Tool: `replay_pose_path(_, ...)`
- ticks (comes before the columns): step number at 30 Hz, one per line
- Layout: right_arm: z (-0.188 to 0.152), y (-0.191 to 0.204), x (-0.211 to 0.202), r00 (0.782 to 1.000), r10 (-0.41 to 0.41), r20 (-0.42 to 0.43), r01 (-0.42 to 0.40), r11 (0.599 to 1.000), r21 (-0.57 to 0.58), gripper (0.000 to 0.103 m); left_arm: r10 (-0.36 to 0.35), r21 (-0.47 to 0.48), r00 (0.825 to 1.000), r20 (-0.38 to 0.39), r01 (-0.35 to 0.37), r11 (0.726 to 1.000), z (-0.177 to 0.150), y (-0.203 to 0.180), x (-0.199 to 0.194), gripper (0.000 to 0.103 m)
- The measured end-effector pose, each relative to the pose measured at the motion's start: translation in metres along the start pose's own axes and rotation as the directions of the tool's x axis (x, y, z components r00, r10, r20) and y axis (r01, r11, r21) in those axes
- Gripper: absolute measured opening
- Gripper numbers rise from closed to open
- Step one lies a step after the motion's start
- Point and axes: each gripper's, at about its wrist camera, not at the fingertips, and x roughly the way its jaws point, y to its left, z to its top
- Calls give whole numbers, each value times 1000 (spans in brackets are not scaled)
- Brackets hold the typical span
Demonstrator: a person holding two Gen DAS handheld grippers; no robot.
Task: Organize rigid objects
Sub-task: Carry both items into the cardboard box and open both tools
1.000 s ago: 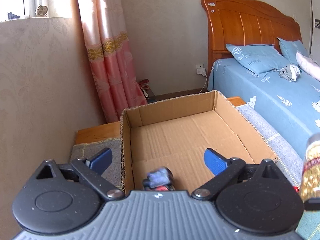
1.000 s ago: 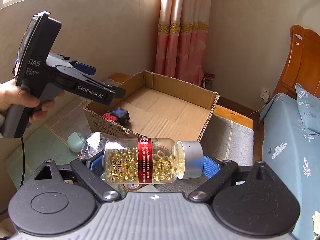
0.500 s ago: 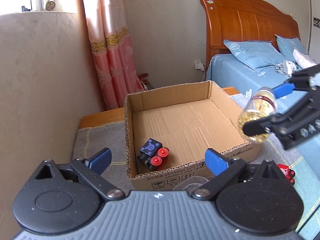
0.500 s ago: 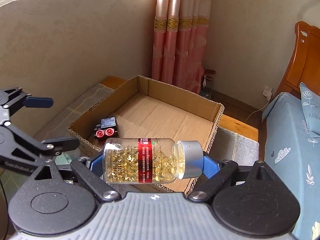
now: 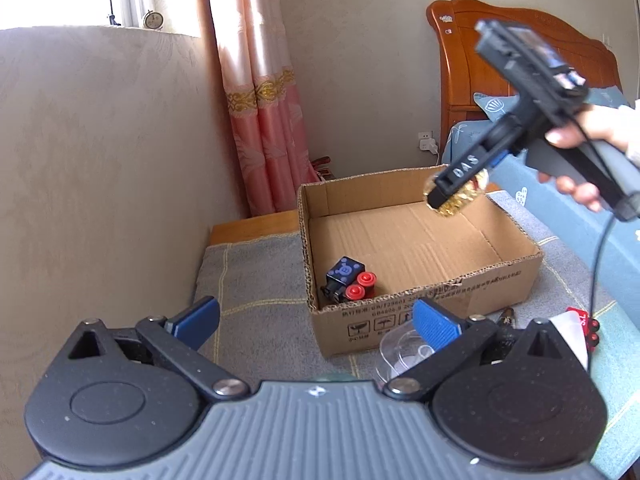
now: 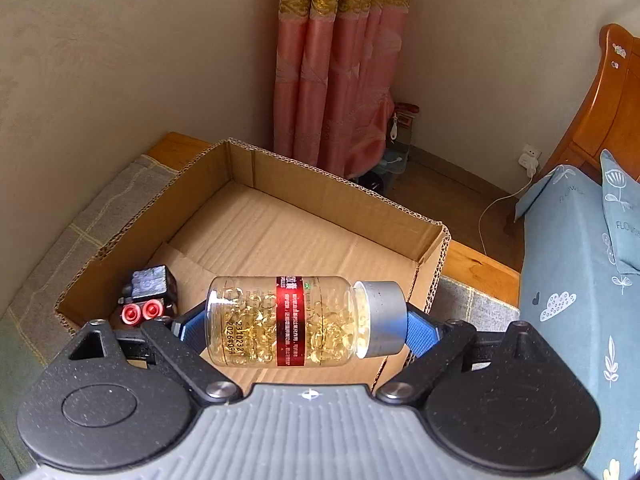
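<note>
An open cardboard box point(image 5: 500, 264) stands on a grey checked cloth. In its near left corner lies a blue-black toy block with red wheels point(image 5: 348, 280). My left gripper point(image 5: 316, 320) hangs in front of the box, its jaws opening with nothing between them. In the right wrist view my right gripper point(image 6: 306, 330) is shut on a clear bottle of golden capsules point(image 6: 248, 320) with a red band and a grey cap. It holds the bottle sideways above the box point(image 6: 340, 180), next to the toy block point(image 6: 150, 294). The left wrist view shows the bottle point(image 5: 464, 200) over the box's far right corner.
A clear plastic container point(image 5: 400, 352) and a red toy point(image 5: 584, 320) lie on the cloth point(image 5: 248, 280) before the box. A beige wall runs along the left. A blue bed point(image 6: 580, 280) lies to the right, a pink curtain point(image 6: 340, 100) behind. A person's hand point(image 5: 592, 132) holds the right gripper.
My left gripper has drawn back from the box, and the toy block now lies in the corner. The right gripper has carried the bottle from outside the box to above it.
</note>
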Motion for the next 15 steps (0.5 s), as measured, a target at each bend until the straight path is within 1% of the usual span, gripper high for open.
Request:
replay_pose_path(2,9,-3,7,1000,-10,-16,10,1000,-5,96,-15,-11,1000,3,15,1000,-2,1,-1,102)
replay_pose_path(4,16,-5,10,1000,-22,-5,21,1000,-12,96,-22,-18,1000,2,22,1000,-3,2,0,102)
replay_pose_path(6,21,-7,11,999,-43,13,43,999,-16,103,-21,-21,1000,-3,21,1000,-4,2,-1,102)
replay_pose_path(7,23,-7,10,998,-54,24,54,998,-15,103,-22,-22,1000,-6,22,1000,-5,2,-1,102)
replay_pose_path(15,18,-12,-8,999,-35,31,35,999,-12,103,-50,-26,999,-8,50,998,-7,-2,-2,102)
